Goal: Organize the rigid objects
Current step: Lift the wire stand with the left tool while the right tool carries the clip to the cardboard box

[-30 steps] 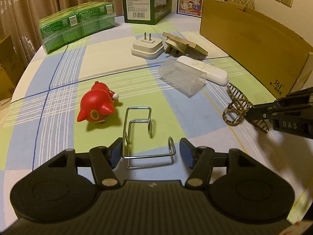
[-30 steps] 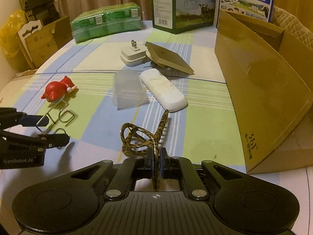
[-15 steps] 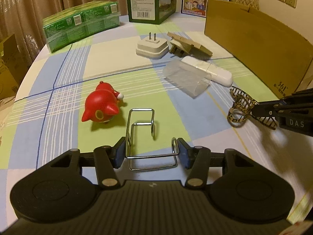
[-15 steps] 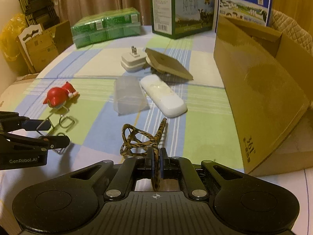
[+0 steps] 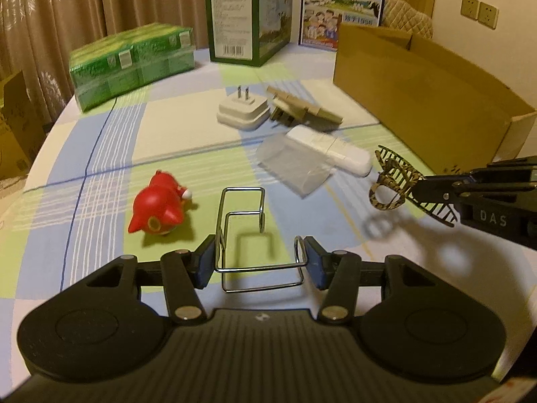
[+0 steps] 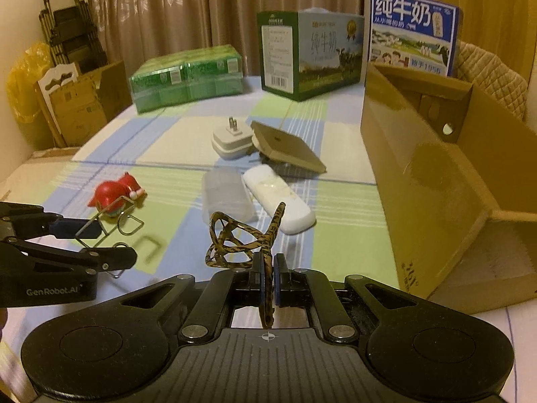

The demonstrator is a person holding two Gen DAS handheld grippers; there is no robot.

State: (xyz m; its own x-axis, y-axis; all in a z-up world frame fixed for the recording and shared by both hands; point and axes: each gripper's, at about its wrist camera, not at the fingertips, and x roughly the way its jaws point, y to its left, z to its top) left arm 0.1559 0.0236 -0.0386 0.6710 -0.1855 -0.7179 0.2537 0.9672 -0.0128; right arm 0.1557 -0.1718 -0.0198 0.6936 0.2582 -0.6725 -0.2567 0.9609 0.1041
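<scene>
My left gripper (image 5: 260,260) is shut on a bent metal wire rack (image 5: 243,221), pads pressed on its two sides. The rack hangs a little above the checked tablecloth (image 5: 100,168) and casts a shadow there. My right gripper (image 6: 267,272) is shut on a leopard-print hair claw clip (image 6: 235,238), also lifted off the cloth. In the left wrist view the right gripper (image 5: 436,191) comes in from the right with the clip (image 5: 392,181) at its tips. In the right wrist view the left gripper (image 6: 90,241) is at the left with the wire rack (image 6: 117,221).
A red toy (image 5: 157,210) lies left of the rack. A clear plastic cover (image 5: 295,164), a white oblong device (image 5: 332,151), a white plug adapter (image 5: 243,112) and a tan piece (image 5: 302,109) lie mid-table. An open cardboard box (image 5: 419,100) stands right; green packs (image 5: 131,63) and milk cartons (image 5: 248,16) stand behind.
The left jaws closed onto the wire rack and lifted it off the cloth. The right gripper rose with the claw clip, which now hangs above its shadow.
</scene>
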